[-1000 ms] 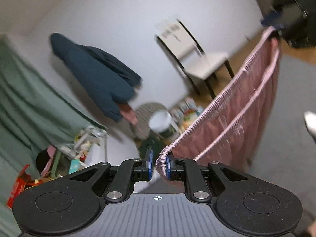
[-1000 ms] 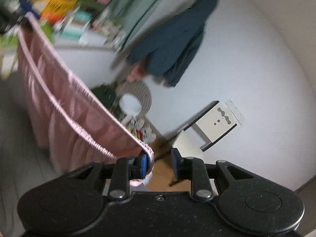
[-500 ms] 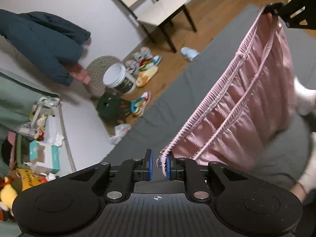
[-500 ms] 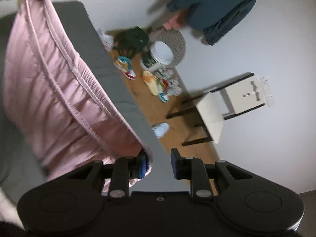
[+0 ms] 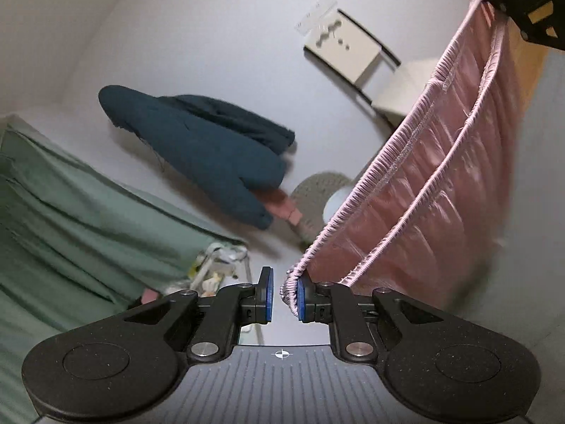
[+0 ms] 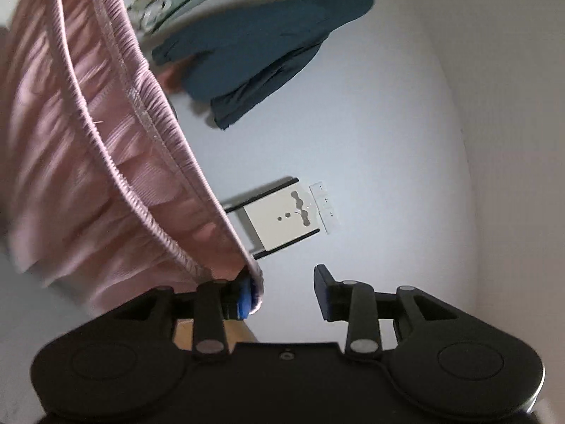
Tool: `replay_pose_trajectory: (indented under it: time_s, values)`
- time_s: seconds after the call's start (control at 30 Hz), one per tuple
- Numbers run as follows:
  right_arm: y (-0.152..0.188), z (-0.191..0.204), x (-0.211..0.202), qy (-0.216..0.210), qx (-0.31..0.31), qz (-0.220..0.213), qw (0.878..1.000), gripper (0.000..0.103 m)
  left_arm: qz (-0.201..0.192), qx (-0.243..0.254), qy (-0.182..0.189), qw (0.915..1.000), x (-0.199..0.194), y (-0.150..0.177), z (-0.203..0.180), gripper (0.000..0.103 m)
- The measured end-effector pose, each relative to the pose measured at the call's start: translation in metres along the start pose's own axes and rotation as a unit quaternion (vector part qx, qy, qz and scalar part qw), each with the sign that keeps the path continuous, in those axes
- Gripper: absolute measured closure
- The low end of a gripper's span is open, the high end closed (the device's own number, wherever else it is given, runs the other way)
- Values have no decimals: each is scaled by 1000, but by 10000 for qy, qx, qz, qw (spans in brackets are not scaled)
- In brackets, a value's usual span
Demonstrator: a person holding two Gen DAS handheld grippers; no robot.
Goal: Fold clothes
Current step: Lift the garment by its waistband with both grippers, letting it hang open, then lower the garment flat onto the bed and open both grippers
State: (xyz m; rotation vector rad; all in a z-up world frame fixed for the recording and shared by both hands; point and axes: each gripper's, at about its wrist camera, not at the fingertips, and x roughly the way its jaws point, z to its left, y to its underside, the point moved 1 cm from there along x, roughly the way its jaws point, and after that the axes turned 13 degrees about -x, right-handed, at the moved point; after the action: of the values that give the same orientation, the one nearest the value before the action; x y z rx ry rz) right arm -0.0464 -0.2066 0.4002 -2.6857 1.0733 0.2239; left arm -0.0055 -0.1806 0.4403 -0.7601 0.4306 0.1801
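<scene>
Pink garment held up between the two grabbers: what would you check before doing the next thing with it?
1. Left gripper hold: jaws apart, the waistband only hooked over one finger. Not ok for a firm grip.
2. Right gripper hold: jaws wide apart, the waistband hanging on one finger. Not ok.
3. Waistband stretched between both grippers, both edges running alongside each other without crossing: ok.
4. Pink garment hanging clear below the band: its lower part is blurred, cannot tell.
5. Somewhere to lay it down: nothing of the kind is in view, cannot tell.
</scene>
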Motion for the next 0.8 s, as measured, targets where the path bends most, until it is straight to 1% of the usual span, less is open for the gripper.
replay_pose_trajectory:
  time_s: [0.07, 0.13, 0.17, 0.2, 0.27, 0.3, 0.33, 0.4, 0.43, 0.47, 0.53, 0.57, 0.63, 0.7, 0.73, 0.77, 0.8]
  values:
    - [17, 9, -15, -334, 146, -51, 9993, 66, 83, 0, 298, 9995, -5, 21, -9, 89]
    - [36, 43, -22, -797, 25, -27, 9968, 66, 315, 134, 658, 9972, 5, 55, -30, 89]
    - [45, 64, -24, -1052, -69, 3, 9944, 65, 487, 273, 848, 9948, 13, 76, -47, 88]
    - [55, 95, -23, -1364, -240, 73, 9903, 65, 683, 393, 1024, 9916, 23, 97, -68, 88]
    - [72, 158, -21, -1869, -659, 234, 9799, 65, 1106, 650, 1401, 9818, 45, 144, -120, 88]
    - [80, 193, -20, -2101, -921, 319, 9728, 65, 1288, 783, 1614, 9753, 55, 167, -148, 88]
    - [89, 234, -20, -2364, -1237, 410, 9629, 65, 1505, 892, 1845, 9671, 66, 193, -177, 88]
    - [108, 306, -19, -2865, -1750, 599, 9401, 65, 1919, 1035, 2286, 9488, 88, 245, -233, 88]
    - [115, 337, -18, -3076, -1968, 653, 9286, 65, 2104, 1074, 2488, 9393, 96, 267, -257, 88]
    - [122, 364, -18, -3257, -2132, 702, 9184, 65, 2270, 1104, 2685, 9296, 101, 286, -279, 88]
    - [137, 411, -19, -3721, -2373, 820, 8936, 65, 2542, 1138, 3057, 9105, 107, 319, -314, 88]
    - [143, 424, -17, -3903, -2338, 860, 8863, 65, 2607, 1132, 3177, 9046, 108, 331, -327, 88]
    - [150, 441, -13, -4153, -2181, 879, 8788, 65, 2519, 1051, 3218, 9066, 109, 344, -337, 89]
    - [161, 454, -13, -4308, -2049, 885, 8744, 65, 2514, 808, 3260, 9077, 109, 345, -335, 89]
    - [167, 459, -14, -4377, -1970, 871, 8729, 65, 2539, 665, 3335, 9055, 109, 344, -331, 88]
    - [169, 459, -14, -4430, -1859, 802, 8734, 64, 2577, 554, 3434, 9014, 108, 344, -327, 88]
    - [172, 459, -15, -4473, -1759, 725, 8739, 63, 2621, 468, 3500, 8981, 107, 346, -324, 85]
